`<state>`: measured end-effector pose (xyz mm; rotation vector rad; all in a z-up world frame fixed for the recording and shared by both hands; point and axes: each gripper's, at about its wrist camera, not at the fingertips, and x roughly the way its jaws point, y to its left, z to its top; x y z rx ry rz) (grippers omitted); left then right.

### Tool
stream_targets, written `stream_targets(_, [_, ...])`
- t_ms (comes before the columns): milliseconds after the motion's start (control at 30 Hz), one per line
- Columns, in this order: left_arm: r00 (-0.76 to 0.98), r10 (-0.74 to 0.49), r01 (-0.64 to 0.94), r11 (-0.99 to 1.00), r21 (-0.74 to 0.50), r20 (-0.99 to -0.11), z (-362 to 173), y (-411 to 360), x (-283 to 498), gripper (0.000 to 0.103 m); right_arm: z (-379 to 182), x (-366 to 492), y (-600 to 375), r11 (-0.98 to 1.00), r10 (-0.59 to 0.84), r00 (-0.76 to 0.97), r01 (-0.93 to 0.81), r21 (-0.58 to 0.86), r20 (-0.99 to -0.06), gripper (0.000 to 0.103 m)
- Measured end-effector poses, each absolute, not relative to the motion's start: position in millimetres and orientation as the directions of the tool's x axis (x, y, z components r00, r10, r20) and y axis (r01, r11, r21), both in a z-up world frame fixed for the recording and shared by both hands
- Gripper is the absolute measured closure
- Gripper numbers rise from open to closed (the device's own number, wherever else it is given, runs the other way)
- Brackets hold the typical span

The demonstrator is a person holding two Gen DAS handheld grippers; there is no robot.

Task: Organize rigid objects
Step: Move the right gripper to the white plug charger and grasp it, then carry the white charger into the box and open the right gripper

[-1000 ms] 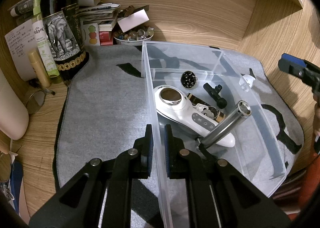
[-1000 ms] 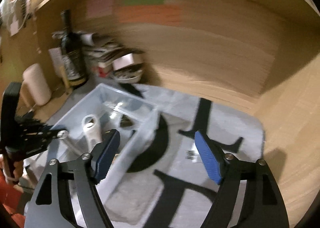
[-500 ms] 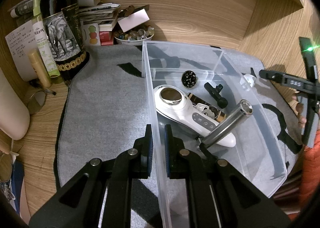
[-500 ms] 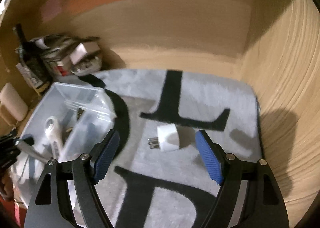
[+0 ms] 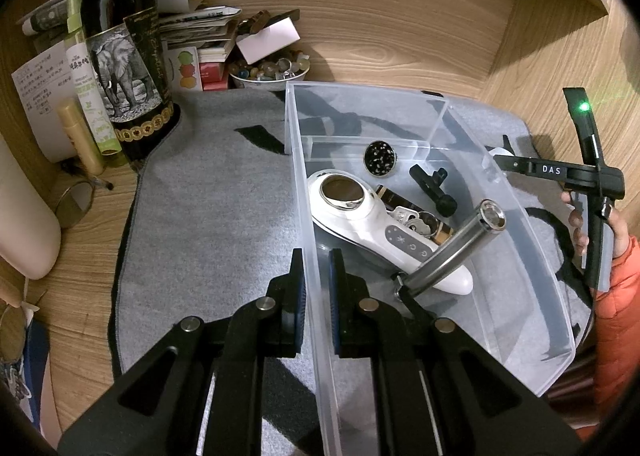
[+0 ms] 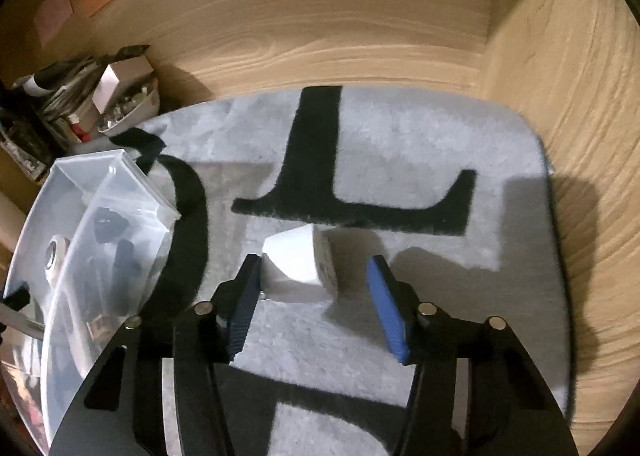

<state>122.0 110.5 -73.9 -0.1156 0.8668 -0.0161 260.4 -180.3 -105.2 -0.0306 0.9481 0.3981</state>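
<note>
At the centre of the right wrist frame, the white plug adapter [image 6: 298, 270], probably light, stiff and smooth, is framed by the spread jaws of the right gripper [image 6: 316, 308] and is best taken by its flat sides, while the bin wall [image 5: 310, 256] is clamped by the left gripper [image 5: 316, 280].

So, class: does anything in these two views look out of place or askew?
Yes. A white plug adapter lies alone on the grey mat, outside the clear bin. Inside the bin, a metal cylinder leans tilted across the white handheld device.

Left gripper [image 5: 317, 288] clamped, right gripper [image 6: 314, 296] spread.
</note>
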Motion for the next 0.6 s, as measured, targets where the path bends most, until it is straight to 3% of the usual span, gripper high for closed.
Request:
stream_targets(33, [0.648, -0.063, -0.033, 0.993, -0.11, -0.759, -73.7, 109.9, 122.3, 0.095, -104.6, 259.4, -178.5, 0.92, 0.334, 0.509, -0.358, 0.158, -0.794, 0.069])
stream_targets(67, [0.648, -0.063, -0.033, 0.993, -0.11, -0.759, -73.8, 110.3, 122.2, 0.095, -103.6, 259.3, -176.0, 0.921, 0.327, 0.513, -0.359, 0.148, -0.794, 0.07])
stream_targets(600, [0.648, -0.062, -0.034, 0.993, -0.111, -0.759, -73.9, 110.9, 122.0, 0.095, -63.1, 224.2, -151.8, 0.9, 0.311, 0.608, -0.436, 0.02, -0.731, 0.071])
